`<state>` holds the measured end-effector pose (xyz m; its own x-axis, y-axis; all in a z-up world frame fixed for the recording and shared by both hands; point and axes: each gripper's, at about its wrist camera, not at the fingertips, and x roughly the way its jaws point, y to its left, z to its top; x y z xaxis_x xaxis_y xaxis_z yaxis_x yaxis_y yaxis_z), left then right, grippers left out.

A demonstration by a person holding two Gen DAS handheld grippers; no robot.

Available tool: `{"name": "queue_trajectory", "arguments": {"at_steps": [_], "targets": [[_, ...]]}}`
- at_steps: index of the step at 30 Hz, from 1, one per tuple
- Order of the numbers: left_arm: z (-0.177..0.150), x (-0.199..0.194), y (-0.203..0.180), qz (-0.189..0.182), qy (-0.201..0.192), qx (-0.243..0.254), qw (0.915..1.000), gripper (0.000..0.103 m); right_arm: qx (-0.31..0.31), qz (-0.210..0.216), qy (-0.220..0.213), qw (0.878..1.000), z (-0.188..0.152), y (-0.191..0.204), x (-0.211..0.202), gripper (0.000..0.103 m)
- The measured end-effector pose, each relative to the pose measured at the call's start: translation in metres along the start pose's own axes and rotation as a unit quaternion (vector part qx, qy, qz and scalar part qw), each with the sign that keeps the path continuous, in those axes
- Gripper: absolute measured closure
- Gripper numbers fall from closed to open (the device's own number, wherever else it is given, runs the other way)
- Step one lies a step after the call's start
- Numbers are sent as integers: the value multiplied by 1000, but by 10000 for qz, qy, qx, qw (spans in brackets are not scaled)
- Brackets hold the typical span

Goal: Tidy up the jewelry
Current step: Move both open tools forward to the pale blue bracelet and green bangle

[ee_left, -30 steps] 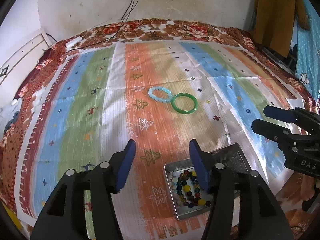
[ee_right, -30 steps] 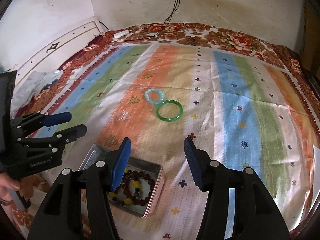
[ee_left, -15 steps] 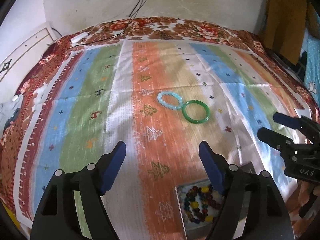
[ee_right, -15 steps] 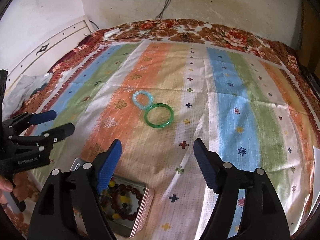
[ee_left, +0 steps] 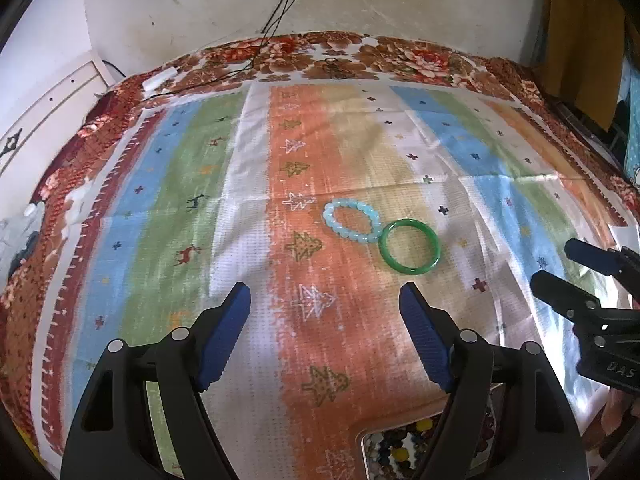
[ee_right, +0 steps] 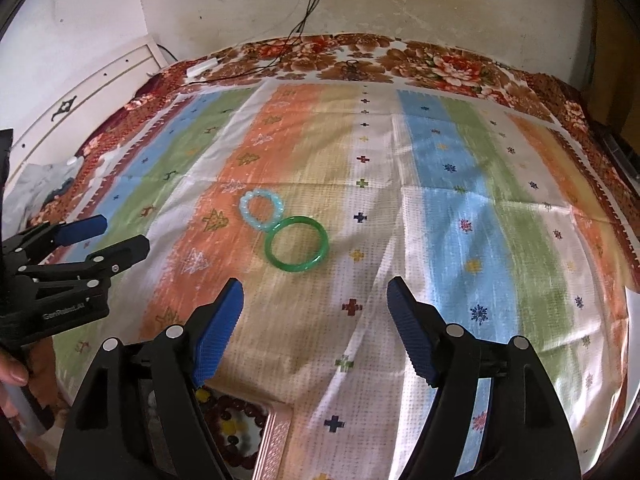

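Bracelets left to collect: green bangle (ee_left: 410, 247) touching pale blue beaded bracelet (ee_left: 351, 220) mid-bedspread (ee_left: 240, 184), tin (ee_right: 276, 436) at near edge. Left gripper (ee_left: 325, 334) and right gripper (ee_right: 314, 330) both gape empty; next needs a reach forward, probably.

The left gripper (ee_left: 325, 324) is wide open, with nothing between its blue pads (ee_left: 224, 336). The right gripper (ee_right: 314, 320) is wide open too, and it holds nothing. In the left view, the right gripper shows at 3 o'clock. A fingertip (ee_right: 12, 372) shows at 8 o'clock in the right view.
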<state>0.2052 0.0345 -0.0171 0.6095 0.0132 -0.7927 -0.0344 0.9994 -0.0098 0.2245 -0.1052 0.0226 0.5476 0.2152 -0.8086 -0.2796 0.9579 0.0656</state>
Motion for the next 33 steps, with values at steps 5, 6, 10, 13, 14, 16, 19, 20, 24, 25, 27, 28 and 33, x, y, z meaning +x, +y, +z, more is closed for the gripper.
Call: {"name": "queue_trajectory", "arguments": {"at_steps": [5, 6, 10, 13, 14, 16, 19, 20, 24, 25, 27, 28, 33], "targets": [[5, 5, -3, 25, -28, 43, 10000, 27, -19, -41, -2, 10000, 1, -2, 5, 29], [6, 6, -3, 31, -24, 57, 10000, 27, -19, -41, -16, 10000, 1, -2, 5, 29], [10, 13, -9, 92, -13, 193, 9998, 27, -87, -99, -131, 9998, 6, -1, 9, 29], [12, 17, -9, 84, 16, 202, 9998, 27, -24, -105, -67, 9999, 8, -3, 16, 29], [13, 19, -8, 82, 24, 196, 9998, 27, -19, -91, -51, 9999, 8, -2, 17, 29], [14, 21, -8, 88, 27, 197, 9998, 25, -58, -90, -61, 9999, 9, 0, 18, 29], [18, 28, -6, 72, 59, 172, 9998, 25, -95, -114, -54, 9999, 13, 1, 25, 29], [20, 31, -4, 58, 84, 139, 9999, 25, -64, -107, -12, 9999, 14, 0, 29, 29], [25, 42, 3, 15, 198, 23, 9998, 25, 60, -43, 99, 9999, 18, -4, 40, 29], [25, 44, 3, 15, 216, 21, 9998, 25, 87, -19, 127, 9999, 19, -4, 42, 29], [28, 49, 4, 12, 247, 9, 9997, 25, 140, 31, 181, 9997, 22, -5, 47, 29], [29, 51, 4, 5, 265, 4, 9996, 25, 154, 39, 201, 9997, 23, -5, 49, 29], [36, 65, 3, 26, 313, 49, 9995, 25, 150, 33, 309, 9994, 27, -5, 63, 29]]}}
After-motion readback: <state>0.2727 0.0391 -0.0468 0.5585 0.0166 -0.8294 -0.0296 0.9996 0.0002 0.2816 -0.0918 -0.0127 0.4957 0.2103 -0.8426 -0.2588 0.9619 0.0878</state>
